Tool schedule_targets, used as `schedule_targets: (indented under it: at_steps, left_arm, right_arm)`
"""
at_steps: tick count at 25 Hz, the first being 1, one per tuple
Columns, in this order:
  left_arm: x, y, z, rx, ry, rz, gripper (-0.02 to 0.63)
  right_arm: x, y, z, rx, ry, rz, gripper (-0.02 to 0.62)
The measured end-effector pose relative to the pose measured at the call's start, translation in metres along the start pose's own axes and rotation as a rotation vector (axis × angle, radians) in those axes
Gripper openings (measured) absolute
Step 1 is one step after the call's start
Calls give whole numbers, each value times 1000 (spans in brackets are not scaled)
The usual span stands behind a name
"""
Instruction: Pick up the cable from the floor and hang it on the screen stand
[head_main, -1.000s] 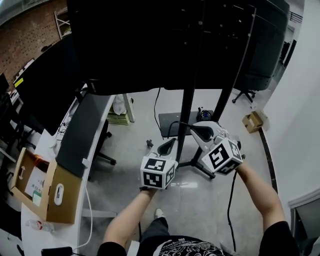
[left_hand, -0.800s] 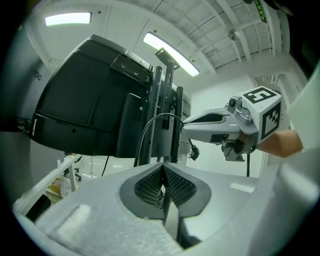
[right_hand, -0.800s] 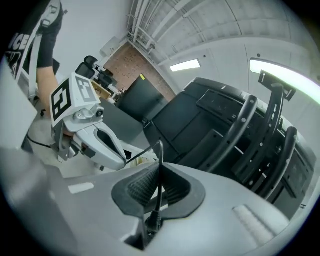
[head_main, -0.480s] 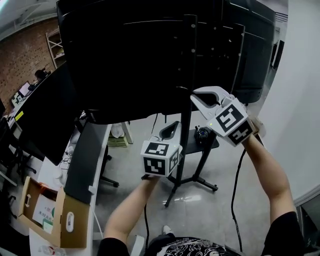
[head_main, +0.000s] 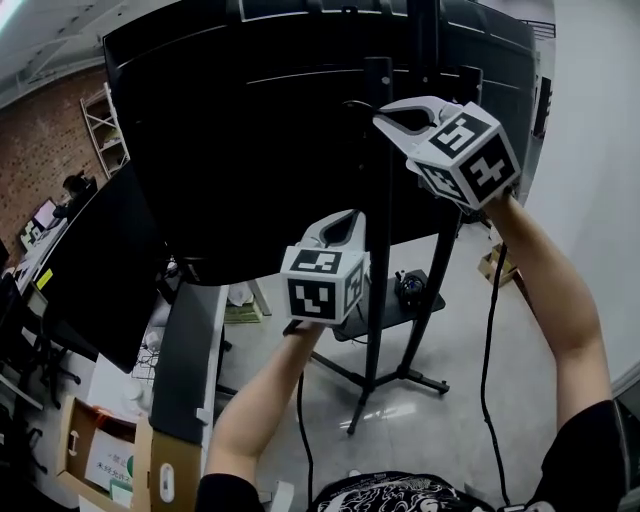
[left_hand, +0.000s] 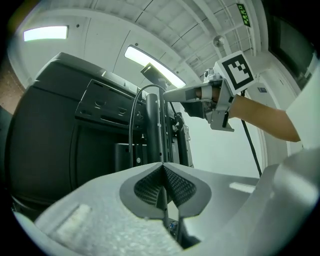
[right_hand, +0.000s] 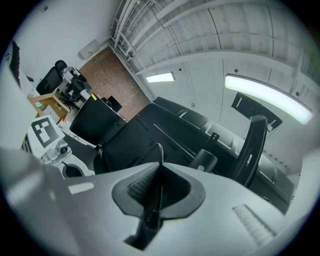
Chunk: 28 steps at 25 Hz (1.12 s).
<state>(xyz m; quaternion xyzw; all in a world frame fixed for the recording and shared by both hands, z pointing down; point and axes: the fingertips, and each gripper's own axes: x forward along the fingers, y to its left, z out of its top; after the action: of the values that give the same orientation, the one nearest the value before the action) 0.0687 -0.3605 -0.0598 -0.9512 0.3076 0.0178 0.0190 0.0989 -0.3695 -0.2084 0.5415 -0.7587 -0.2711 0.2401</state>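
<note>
The thin black cable (left_hand: 131, 131) is off the glossy grey floor (head_main: 450, 430) where it is held, so the pick-up looks done; the hanging is not. The right tongs (head_main: 386, 108) are raised near the top of the black metal upright post of the screen stand (head_main: 378, 190), pressed together on the cable; the right gripper view shows the thin line running between the ribbed pads and curling out past the tips. The left tongs (head_main: 344, 222) sit lower, just beside the same post, also closed with a strand of cable pinched between the pads. In the left gripper view the cable rises in front of the post, arches over and runs to the right tongs, so a short loop spans the two; the loop stands beside the stand's top and I cannot tell whether it touches it. Slack trails down beside both forearms toward the floor. The large black back of the screen (head_main: 230, 150) fills the space behind. By my reading, what is left is to drape the loop over a part of the stand and let go.
</note>
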Motion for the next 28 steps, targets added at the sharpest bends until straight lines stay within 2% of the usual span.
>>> schedule_targets:
  at_steps: [8, 15, 22, 28]
  left_arm:
    - [19, 15, 31, 53, -18, -35, 0]
    - [31, 19, 44, 90, -35, -39, 0]
    - [48, 15, 61, 109, -55, -18, 0]
    - [67, 3, 70, 142, -74, 17, 0]
  right_arm:
    - [25, -70, 40, 34, 7, -89, 20]
    - [24, -136, 45, 49, 45, -219, 20]
    - [25, -177, 24, 83, 65, -252, 20]
    - [21, -206, 27, 71, 5, -244, 21]
